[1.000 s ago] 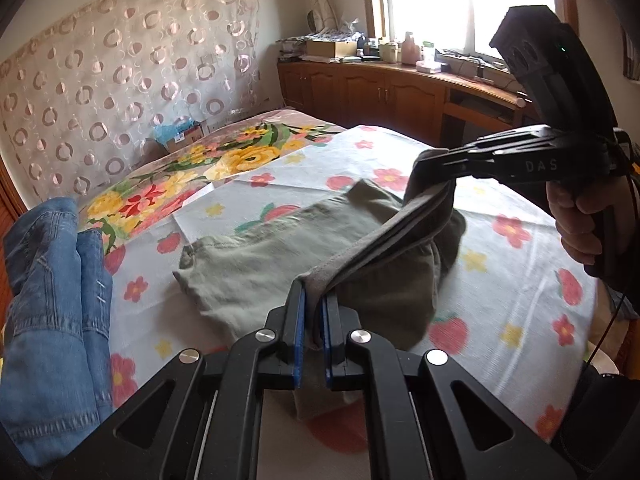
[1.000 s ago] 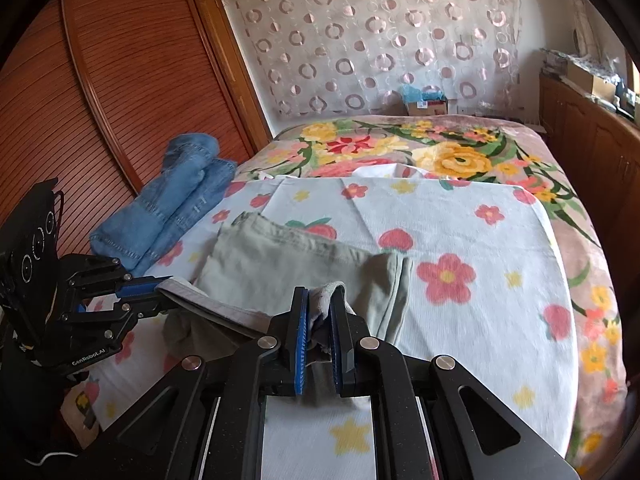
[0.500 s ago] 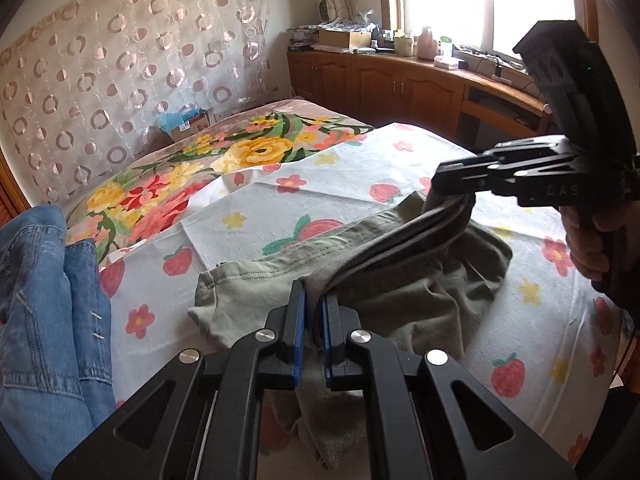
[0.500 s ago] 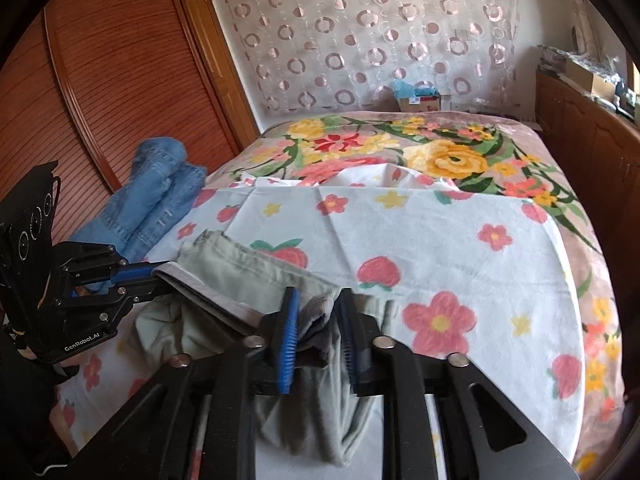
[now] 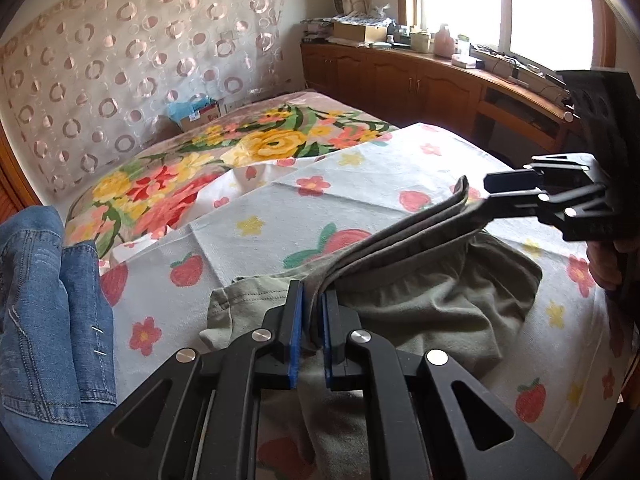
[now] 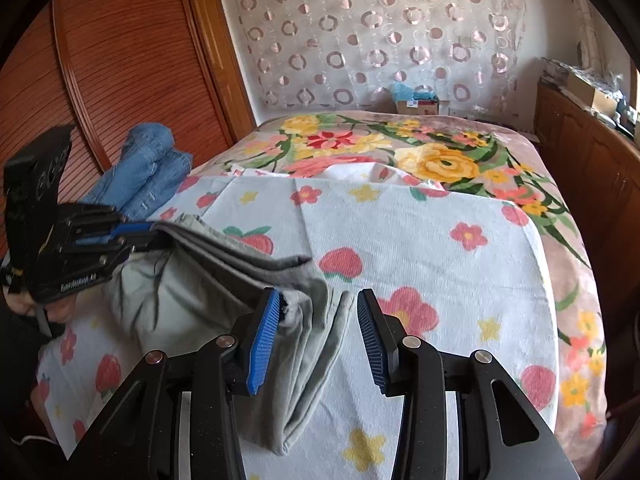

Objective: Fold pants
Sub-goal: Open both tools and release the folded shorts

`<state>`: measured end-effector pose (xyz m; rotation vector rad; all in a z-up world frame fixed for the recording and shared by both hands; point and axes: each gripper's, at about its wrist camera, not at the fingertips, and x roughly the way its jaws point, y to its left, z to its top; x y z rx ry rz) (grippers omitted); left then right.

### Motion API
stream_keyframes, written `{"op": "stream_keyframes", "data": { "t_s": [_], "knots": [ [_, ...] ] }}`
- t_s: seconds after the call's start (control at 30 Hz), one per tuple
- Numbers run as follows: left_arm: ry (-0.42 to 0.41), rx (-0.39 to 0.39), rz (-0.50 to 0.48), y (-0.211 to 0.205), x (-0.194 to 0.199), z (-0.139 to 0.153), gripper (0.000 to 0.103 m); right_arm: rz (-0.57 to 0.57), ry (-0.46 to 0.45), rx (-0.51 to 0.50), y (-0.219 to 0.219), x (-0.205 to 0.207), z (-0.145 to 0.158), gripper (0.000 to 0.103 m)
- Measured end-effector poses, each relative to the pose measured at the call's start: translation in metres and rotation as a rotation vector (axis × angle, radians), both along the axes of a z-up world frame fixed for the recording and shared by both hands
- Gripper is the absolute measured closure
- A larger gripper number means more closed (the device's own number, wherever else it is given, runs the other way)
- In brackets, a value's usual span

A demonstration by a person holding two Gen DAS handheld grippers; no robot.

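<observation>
Grey-green pants (image 5: 420, 296) lie partly folded on the flowered sheet (image 5: 304, 200) on the bed. My left gripper (image 5: 312, 328) is shut on one end of the lifted waistband edge; it also shows in the right wrist view (image 6: 148, 236). My right gripper (image 6: 316, 328) is open, its blue pads apart, with the other end of the pants (image 6: 224, 284) draped against the left pad and sagging between them. In the left wrist view the right gripper (image 5: 496, 192) hangs at the right, by the raised fabric band.
Folded blue jeans (image 5: 44, 304) lie at the bed's left side, also in the right wrist view (image 6: 148, 172). A wooden wardrobe (image 6: 120, 60) stands on the left, wooden cabinets (image 5: 420, 84) under the window. A flowered blanket (image 6: 400, 148) covers the far bed.
My right gripper has opened and let go of the pants edge. Both grippers have carried the fabric across the bed, and the pants now sag lower onto the sheet.
</observation>
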<state>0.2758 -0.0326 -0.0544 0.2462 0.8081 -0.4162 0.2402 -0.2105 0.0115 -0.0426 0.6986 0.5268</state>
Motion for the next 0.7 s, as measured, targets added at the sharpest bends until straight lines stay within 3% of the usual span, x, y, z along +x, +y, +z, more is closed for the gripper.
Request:
{"op": "stream_keyframes", "data": {
  "t_s": [0.17, 0.23, 0.47, 0.57, 0.63, 0.7],
  "knots": [
    [-0.002, -0.025, 0.038, 0.007, 0.002, 0.003, 0.081, 0.031, -0.017, -0.038, 0.002, -0.007, 0.004, 0.061],
    [-0.012, -0.038, 0.054, 0.011, 0.000, 0.005, 0.057, 0.035, -0.018, -0.045, 0.000, -0.009, 0.007, 0.061],
    [-0.027, -0.072, 0.102, 0.021, -0.009, 0.004, 0.054, 0.058, -0.010, -0.075, 0.002, 0.001, 0.009, 0.061],
    [0.001, -0.098, 0.114, 0.025, -0.009, -0.003, 0.032, 0.080, -0.002, -0.081, 0.008, 0.011, 0.009, 0.061],
    [0.020, -0.112, 0.120, 0.027, -0.008, -0.008, 0.027, 0.101, 0.012, -0.081, 0.011, 0.019, 0.008, 0.065],
    [0.019, -0.111, 0.131, 0.028, -0.009, -0.010, 0.027, 0.103, 0.033, -0.097, 0.015, 0.028, 0.005, 0.077]
  ]
}}
